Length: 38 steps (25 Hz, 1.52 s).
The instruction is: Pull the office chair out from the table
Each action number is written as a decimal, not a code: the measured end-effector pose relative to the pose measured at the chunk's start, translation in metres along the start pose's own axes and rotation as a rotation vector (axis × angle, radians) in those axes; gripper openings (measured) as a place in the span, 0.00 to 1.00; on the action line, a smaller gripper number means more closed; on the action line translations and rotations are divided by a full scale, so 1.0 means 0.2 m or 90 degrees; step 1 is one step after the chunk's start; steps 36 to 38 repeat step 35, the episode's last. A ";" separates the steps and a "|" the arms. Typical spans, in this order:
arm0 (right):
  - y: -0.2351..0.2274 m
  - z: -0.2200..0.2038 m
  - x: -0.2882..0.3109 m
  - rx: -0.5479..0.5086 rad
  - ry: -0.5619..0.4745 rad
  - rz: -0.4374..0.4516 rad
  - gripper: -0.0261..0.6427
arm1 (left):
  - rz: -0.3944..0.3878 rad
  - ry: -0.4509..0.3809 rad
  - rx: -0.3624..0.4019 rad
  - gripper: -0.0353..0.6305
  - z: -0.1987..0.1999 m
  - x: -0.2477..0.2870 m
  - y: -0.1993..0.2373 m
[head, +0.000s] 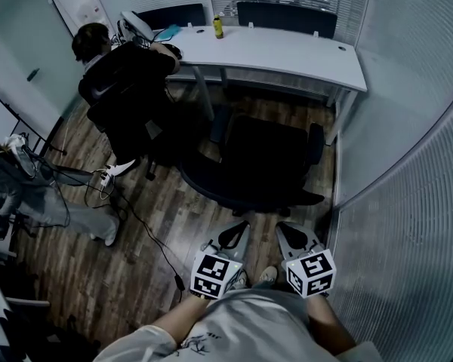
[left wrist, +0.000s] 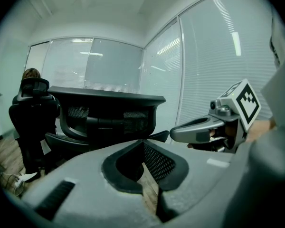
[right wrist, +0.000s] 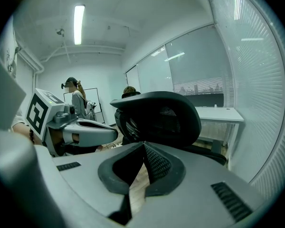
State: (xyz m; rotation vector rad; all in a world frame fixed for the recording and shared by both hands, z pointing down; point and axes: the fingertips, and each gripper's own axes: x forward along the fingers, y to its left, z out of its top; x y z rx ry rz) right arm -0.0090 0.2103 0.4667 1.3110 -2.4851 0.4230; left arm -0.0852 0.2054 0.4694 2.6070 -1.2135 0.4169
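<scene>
Left tongs [head: 240, 226] & right tongs [head: 285, 228] together, empty, just behind office chair [head: 268, 161]; glass wall [head: 408, 164] tight on rt

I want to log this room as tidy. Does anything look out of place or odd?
A black cable trails loose across the wooden floor, from beside the occupied chair toward the wearer, left of the office chair. Chair wheels could perhaps catch it. Nothing looks spilled or damaged.

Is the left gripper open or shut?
Shut: the jaws of the left gripper meet at their tips, nothing between them, short of the chair.
</scene>
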 end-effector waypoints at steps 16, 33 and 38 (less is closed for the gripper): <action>0.05 0.01 0.05 -0.006 0.003 0.011 0.05 | -0.005 0.004 0.007 0.07 -0.01 -0.01 0.02; 0.08 -0.01 0.05 -0.012 0.008 0.024 0.05 | -0.011 0.009 0.025 0.07 -0.03 -0.02 -0.01; 0.08 -0.02 0.04 -0.011 0.008 0.024 0.05 | -0.015 0.010 0.009 0.07 -0.04 -0.02 -0.01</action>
